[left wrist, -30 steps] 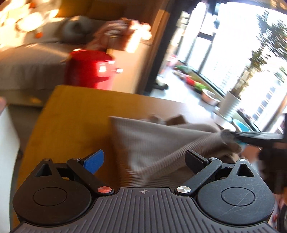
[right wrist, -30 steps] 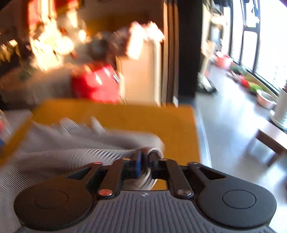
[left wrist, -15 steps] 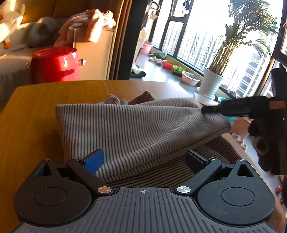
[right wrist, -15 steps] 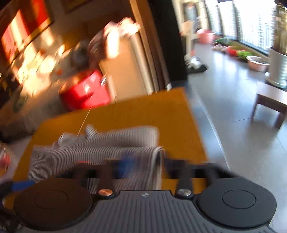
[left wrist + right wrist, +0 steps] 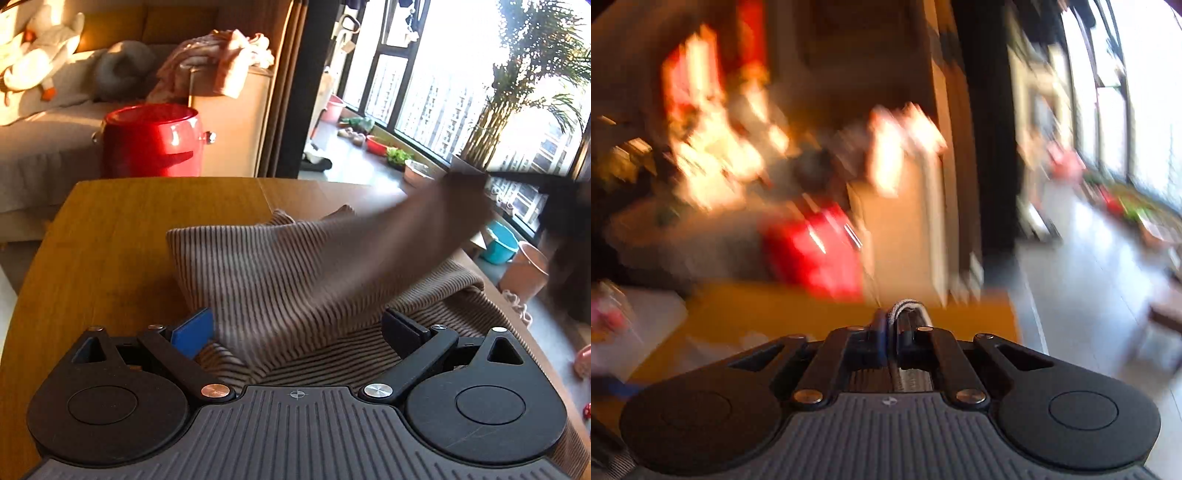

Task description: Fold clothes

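A beige garment with thin dark stripes [image 5: 280, 273] lies on the wooden table [image 5: 122, 240]. My left gripper [image 5: 297, 328] is open and low over its near part, holding nothing. My right gripper [image 5: 893, 334] is shut on a fold of the striped garment [image 5: 905, 308]. In the left wrist view it appears as a dark blurred shape [image 5: 546, 184] at the right, holding the cloth's right corner raised above the table. The right wrist view is heavily blurred.
A red drum-shaped stool [image 5: 151, 140] stands beyond the table's far edge, by a grey sofa [image 5: 44, 147] and a beige cabinet [image 5: 229, 122] draped with clothes. Pots, a blue basin [image 5: 500, 243] and a plant stand on the floor to the right, by the windows.
The right gripper has lifted the garment's right corner up off the table; half a second ago it lay low. The left gripper stayed open and almost still.
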Demonstrator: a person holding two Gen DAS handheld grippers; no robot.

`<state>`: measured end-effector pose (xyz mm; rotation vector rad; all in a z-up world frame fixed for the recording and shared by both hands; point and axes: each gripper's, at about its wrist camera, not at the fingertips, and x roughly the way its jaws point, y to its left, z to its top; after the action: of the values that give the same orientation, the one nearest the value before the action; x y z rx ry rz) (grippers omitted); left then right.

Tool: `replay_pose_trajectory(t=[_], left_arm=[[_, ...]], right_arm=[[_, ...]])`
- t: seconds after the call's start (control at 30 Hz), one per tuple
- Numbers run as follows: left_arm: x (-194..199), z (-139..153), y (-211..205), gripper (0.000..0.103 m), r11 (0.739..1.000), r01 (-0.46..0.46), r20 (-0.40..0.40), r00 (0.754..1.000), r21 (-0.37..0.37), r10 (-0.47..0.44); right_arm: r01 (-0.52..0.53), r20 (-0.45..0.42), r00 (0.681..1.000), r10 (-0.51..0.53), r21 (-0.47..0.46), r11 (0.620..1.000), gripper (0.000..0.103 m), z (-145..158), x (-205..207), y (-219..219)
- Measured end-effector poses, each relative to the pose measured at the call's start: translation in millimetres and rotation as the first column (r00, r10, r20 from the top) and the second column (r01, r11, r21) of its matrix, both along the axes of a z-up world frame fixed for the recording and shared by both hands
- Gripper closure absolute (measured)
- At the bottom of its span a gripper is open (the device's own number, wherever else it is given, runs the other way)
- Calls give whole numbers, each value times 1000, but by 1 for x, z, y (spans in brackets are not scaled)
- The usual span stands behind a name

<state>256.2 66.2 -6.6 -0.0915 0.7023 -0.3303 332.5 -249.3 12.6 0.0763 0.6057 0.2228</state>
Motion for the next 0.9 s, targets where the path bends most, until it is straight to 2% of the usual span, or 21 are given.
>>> replay_pose_trajectory(t=[0.03, 0.1, 0.23, 0.37, 0.47, 0.53, 0.6, 0.63, 0.77, 0.9], left_arm=[[-1, 2, -2, 3, 1000, 2, 2, 1000, -1, -2], [-3, 5, -5, 3, 1000, 12, 10, 1000, -6, -12], [-4, 10, -15, 2, 999, 41, 22, 999, -23, -41], [3, -1, -23, 2, 998, 52, 2, 999, -31, -52], [7, -11, -23, 2, 999, 44, -7, 999, -19, -45], [10, -16, -21, 2, 999, 36, 2, 999, -9, -36], [13, -20, -16, 2, 1000, 29, 21, 999, -1, -29], [14, -22, -13, 2, 1000, 26, 30, 999, 3, -26], [21, -30, -4, 2, 1000, 12, 67, 998, 19, -13], [27, -32, 1, 2, 1000, 18, 76, 997, 7, -19]], right_arm=[[34, -59, 998, -35, -18, 999, 85, -19, 2, -6], [81, -87, 993, -81, -2, 997, 66, -36, -7, -19], [116, -24, 993, -115, 42, 992, 62, -16, -28, -28], [49, 30, 998, -55, 170, 984, 50, 3, -42, -22], [-1, -13, 1000, 5, 292, 956, 45, -6, -48, -9], [0, -56, 998, 19, 327, 945, 41, -20, -48, 1], [12, -52, 999, 5, 314, 949, 40, -33, -50, 11], [9, -32, 999, 1, 305, 952, 36, -35, -54, 15], [-11, -8, 1000, 14, 277, 961, 28, -37, -60, 26], [-26, 19, 1000, 22, 210, 977, 21, -37, -65, 40]])
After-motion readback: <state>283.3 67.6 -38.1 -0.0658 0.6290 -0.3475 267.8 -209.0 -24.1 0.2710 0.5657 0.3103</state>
